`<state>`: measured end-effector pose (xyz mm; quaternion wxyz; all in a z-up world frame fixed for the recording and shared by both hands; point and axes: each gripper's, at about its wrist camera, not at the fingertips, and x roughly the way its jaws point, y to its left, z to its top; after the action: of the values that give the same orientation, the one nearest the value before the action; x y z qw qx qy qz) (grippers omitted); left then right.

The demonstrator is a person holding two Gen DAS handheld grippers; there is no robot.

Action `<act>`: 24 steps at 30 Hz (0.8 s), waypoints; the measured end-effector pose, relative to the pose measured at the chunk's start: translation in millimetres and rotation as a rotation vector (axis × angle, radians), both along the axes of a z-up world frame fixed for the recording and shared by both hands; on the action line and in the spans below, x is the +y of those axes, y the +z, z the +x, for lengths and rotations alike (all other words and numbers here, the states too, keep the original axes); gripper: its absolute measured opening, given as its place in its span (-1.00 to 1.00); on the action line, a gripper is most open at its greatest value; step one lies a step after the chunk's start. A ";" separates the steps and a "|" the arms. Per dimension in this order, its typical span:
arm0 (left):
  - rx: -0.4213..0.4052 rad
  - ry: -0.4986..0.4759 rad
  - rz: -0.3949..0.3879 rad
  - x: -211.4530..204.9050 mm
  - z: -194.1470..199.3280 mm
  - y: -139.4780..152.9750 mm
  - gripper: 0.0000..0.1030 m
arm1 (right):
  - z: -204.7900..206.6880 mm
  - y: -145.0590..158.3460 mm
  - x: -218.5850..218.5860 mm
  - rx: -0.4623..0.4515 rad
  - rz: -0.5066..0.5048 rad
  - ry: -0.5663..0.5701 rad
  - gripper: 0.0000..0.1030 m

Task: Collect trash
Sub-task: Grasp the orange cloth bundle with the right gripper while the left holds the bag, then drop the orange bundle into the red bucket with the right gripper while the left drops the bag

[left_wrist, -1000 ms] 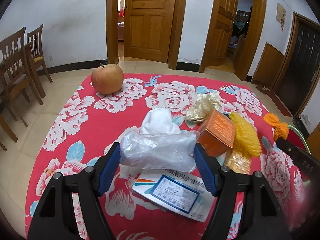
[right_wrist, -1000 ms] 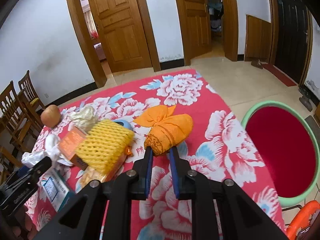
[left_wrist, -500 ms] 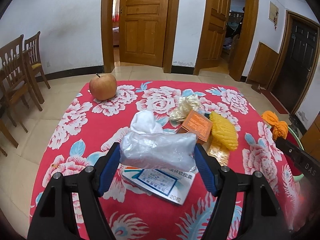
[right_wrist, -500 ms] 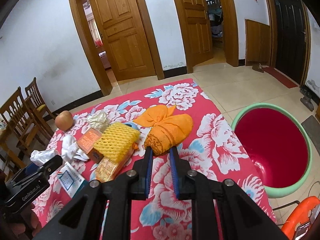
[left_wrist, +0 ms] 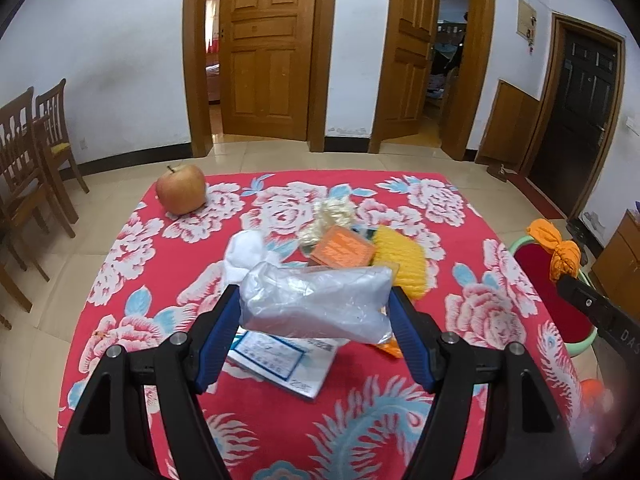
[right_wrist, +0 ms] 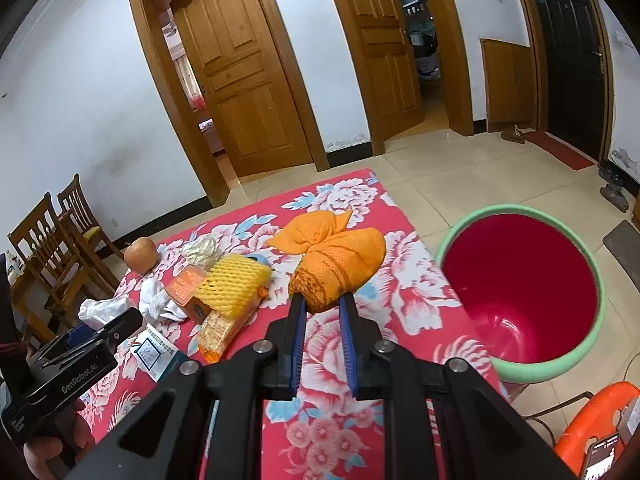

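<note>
Left wrist view: the left gripper point(left_wrist: 316, 312) is hovering above the bench point(left_wrist: 132, 256), its jaws pinching a crumpled clear plastic bag point(left_wrist: 316, 300) by both ends. The bag is slack and slippery, so it is likely to sag out and drop if the squeeze is eased before reaching the bin point(left_wrist: 532, 280), which is sitting off the bench's right edge. The gripper is pointing forward and slightly downward over a white leaflet point(left_wrist: 280, 356); an apple point(left_wrist: 181, 189), a white sock point(left_wrist: 244, 252), an orange box point(left_wrist: 342, 248) and yellow foam netting point(left_wrist: 400, 260) are lying beyond.

Right wrist view: the right gripper point(right_wrist: 322, 304) is raised over the bench's right side, its jaws nearly closed, nipping only the tail of an orange mesh bundle point(right_wrist: 340, 260). With so little caught, the bundle could be slipping free short of the bin point(right_wrist: 576, 240), which is standing on the floor just right of the bench. The gripper is angling forward, level, with the bundle hanging ahead of it.
</note>
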<state>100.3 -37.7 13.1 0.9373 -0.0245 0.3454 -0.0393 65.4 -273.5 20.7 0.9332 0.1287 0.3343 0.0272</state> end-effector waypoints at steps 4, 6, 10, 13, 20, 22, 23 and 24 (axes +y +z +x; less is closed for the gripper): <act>0.001 -0.036 -0.010 -14.8 -2.5 3.9 0.42 | -6.7 1.3 -14.3 -0.004 0.006 -0.025 -0.64; 0.002 -0.058 -0.016 -23.1 -3.6 5.6 0.42 | -10.2 1.3 -23.4 -0.005 0.009 -0.041 -0.64; 0.005 -0.099 -0.017 -43.0 -5.5 8.5 0.42 | -17.6 -0.3 -41.2 -0.005 0.020 -0.075 -0.63; 0.007 -0.125 -0.011 -57.5 -6.4 8.9 0.42 | -21.4 -2.5 -55.8 -0.002 0.028 -0.107 -0.63; 0.014 -0.187 0.002 -94.6 -4.7 7.0 0.42 | -25.8 -16.4 -90.6 0.035 0.043 -0.181 -0.63; 0.018 -0.208 0.005 -106.7 -3.7 6.1 0.42 | -26.4 -19.4 -100.2 0.049 0.050 -0.197 -0.62; 0.020 -0.219 0.005 -112.6 -3.2 5.8 0.42 | -26.8 -22.0 -105.4 0.056 0.054 -0.207 -0.62; 0.021 -0.230 0.006 -118.3 -2.4 5.5 0.42 | -26.5 -24.5 -111.0 0.064 0.057 -0.217 -0.61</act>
<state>97.8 -156.0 18.7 0.9230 0.0178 0.3559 -0.1450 38.9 -384.5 -3.8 0.9154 0.1917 0.3474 -0.0684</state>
